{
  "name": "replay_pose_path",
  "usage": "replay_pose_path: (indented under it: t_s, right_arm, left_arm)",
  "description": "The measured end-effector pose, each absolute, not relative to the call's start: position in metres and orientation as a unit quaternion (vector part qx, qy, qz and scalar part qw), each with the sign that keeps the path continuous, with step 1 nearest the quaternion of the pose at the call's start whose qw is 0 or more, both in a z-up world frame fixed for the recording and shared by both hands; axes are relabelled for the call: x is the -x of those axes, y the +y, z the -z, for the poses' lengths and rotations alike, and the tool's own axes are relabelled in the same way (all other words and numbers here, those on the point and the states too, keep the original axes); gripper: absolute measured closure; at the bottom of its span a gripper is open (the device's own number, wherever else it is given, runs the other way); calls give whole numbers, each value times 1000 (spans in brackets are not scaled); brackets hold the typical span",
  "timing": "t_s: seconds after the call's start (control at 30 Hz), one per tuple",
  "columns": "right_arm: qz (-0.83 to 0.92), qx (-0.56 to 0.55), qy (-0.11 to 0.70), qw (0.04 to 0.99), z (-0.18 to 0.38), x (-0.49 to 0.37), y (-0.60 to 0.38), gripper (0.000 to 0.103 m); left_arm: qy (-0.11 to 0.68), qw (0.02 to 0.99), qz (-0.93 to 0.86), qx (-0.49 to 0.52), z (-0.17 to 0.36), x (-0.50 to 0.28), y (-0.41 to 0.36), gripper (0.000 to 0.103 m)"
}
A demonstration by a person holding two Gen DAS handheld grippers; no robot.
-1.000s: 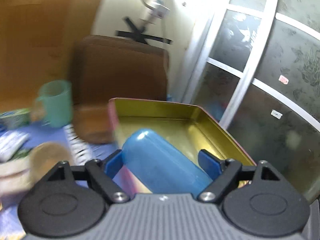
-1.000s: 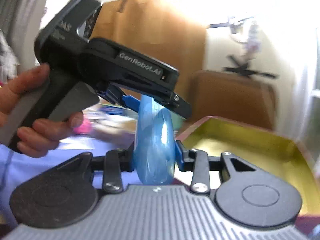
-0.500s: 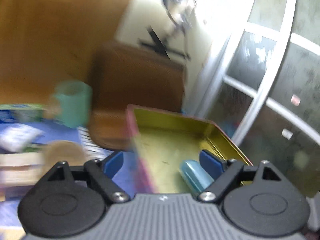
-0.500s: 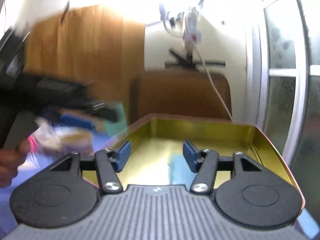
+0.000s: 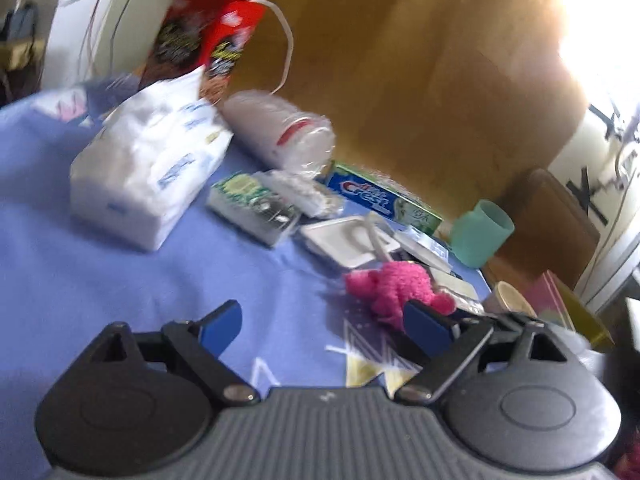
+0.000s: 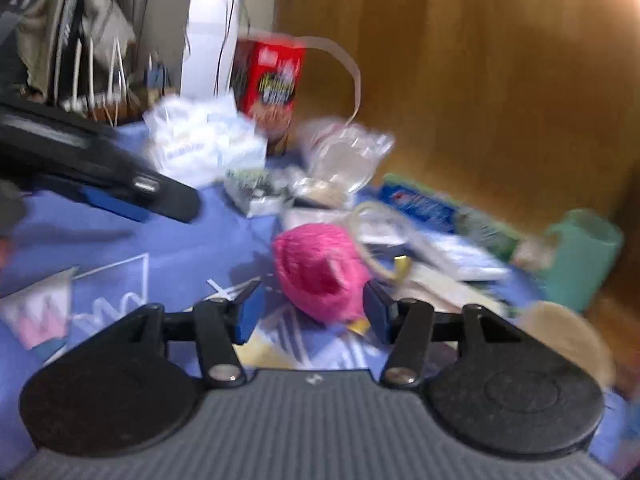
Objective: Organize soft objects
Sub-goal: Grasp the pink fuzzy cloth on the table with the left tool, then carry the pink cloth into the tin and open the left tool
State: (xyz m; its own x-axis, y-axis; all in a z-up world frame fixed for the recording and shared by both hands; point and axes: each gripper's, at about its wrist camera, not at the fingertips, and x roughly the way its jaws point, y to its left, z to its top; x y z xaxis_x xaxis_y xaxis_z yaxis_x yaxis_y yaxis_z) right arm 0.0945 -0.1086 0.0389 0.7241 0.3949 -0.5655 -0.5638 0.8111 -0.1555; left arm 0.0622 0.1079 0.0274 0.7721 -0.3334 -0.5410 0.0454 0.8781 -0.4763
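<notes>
A Crest box (image 5: 382,200) lies by the cloth's (image 5: 100,280) far edge. Both grippers have left the tin: left gripper (image 5: 324,322) wide, empty; right gripper (image 6: 312,312) opening before the pink toy (image 6: 320,272), mid-cloth.

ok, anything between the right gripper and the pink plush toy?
Nothing visible. The pink plush toy lies on the blue cloth straight ahead of the right gripper, whose jaws are opening with nothing between them. The clutter sits beyond and beside the toy.
</notes>
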Motion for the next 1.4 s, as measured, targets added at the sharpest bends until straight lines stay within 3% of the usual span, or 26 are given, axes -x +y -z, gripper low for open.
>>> replay_pose_path:
  t_s: [0.07, 0.1, 0.2, 0.33, 0.4, 0.43, 0.53, 0.83, 1.0, 1.07, 1.13, 1.17, 1.3, 1.4]
  right_arm:
    - [-238, 166, 266, 919, -15, -90, -101, 52]
    - [-229, 173, 264, 921, -11, -89, -101, 70]
    - [-235, 123, 272, 925, -19, -69, -120, 70]
    - [-248, 138, 245, 927, -24, 2, -145, 70]
    - [-253, 136, 248, 925, -22, 29, -158, 70]
    - [-261, 135, 247, 923, -19, 42, -171, 70]
    - [-230, 148, 224, 935, -15, 72, -185, 70]
    - [-51, 99, 140, 984, -52, 120, -293, 69]
    - [46, 73, 146, 986, -60, 107, -347, 64]
    - [70, 68, 162, 982, -54, 95, -359, 49]
    - [74, 54, 167, 982, -49, 85, -366, 26]
    - [78, 48, 162, 983, -48, 83, -368, 25]
    - [114, 19, 98, 988, -53, 105, -360, 27]
    - [76, 1, 69, 995, -61, 106, -340, 44]
  left_arm:
    - [328, 908, 112, 237, -23, -64, 110, 13]
    - [332, 904, 117, 241, -22, -65, 107, 13]
    - [346, 890, 150, 255, -18, -62, 96, 17]
    - [360, 874, 202, 256, -17, -47, 69, 24]
    - [369, 865, 232, 248, -15, -38, 50, 39]
    - [378, 860, 248, 238, -13, -35, 37, 54]
    - [382, 857, 272, 214, -17, -27, 3, 55]
    - [336, 835, 418, 123, -86, -26, -164, 54]
    - [328, 839, 423, 94, -88, -35, -244, 40]
    - [331, 849, 403, 83, -82, -41, -259, 34]
    - [335, 853, 392, 85, -81, -44, -256, 34]
    - [329, 854, 394, 90, -81, -41, -246, 32]
    - [303, 877, 362, 89, -81, -33, -175, 25]
    - [295, 905, 297, 76, -69, -28, -107, 25]
